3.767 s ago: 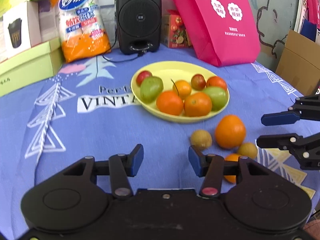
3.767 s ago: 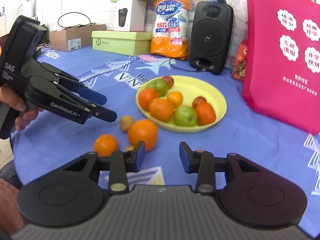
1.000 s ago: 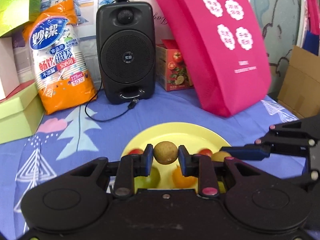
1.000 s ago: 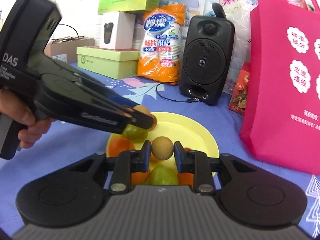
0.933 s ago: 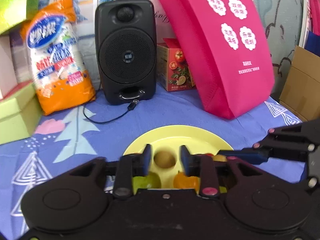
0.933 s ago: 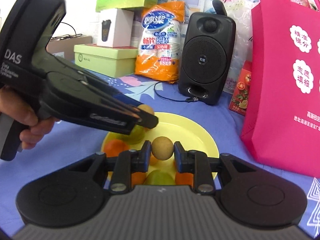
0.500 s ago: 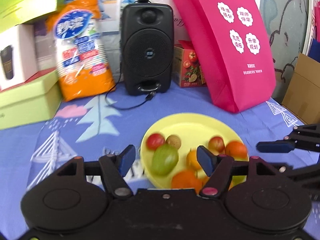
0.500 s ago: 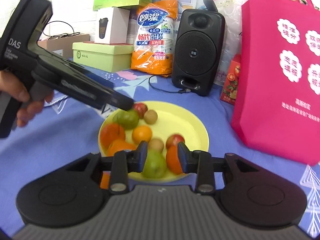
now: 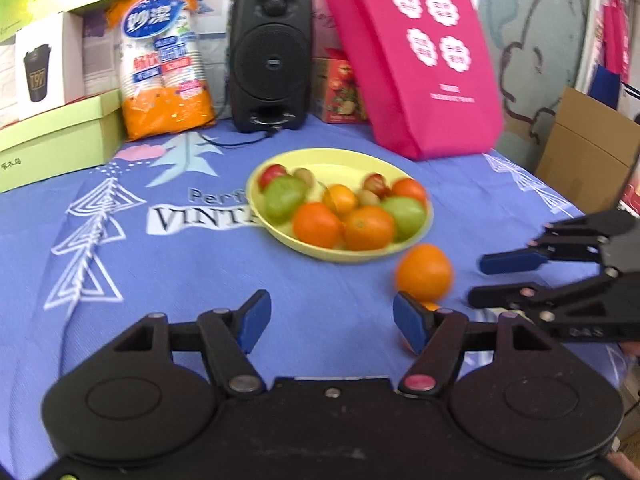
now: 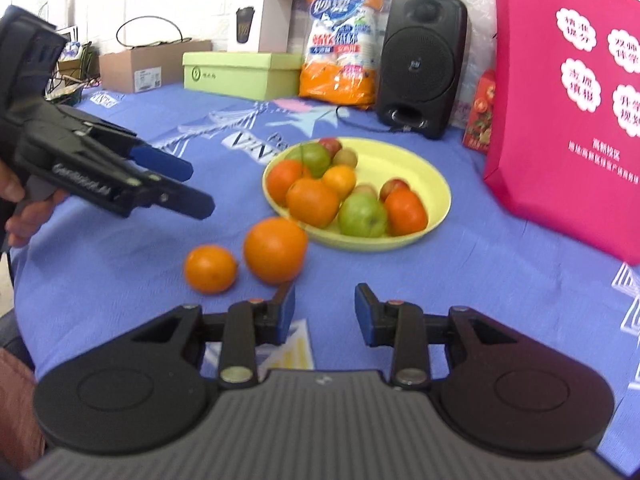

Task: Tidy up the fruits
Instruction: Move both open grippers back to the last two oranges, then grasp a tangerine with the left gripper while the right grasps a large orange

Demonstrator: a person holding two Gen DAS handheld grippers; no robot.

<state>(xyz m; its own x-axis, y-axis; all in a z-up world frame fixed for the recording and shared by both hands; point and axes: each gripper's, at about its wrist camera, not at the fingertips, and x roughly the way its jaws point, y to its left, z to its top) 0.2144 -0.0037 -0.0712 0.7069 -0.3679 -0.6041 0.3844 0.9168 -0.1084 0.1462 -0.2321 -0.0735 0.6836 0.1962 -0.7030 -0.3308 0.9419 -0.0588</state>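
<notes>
Yellow plate (image 10: 436, 200): mid-table on blue cloth (image 10: 120, 264), holding oranges, two green apples, small red fruits and brown kiwis, packed toward its near-left half; far-right part bare.
Large orange (image 10: 275, 249): on cloth, just outside plate's near rim.
Small orange (image 10: 210, 268): just beside large orange, farther from plate.
Left gripper (image 9: 331, 320): fingers spread wide, empty, above open cloth before plate.
Right gripper (image 10: 325, 314): fingers spread, empty, near large orange.
Behind plate: black speaker (image 10: 420, 68), pink bag (image 10: 568, 92), orange cup package (image 10: 342, 44), green box (image 10: 244, 68).
</notes>
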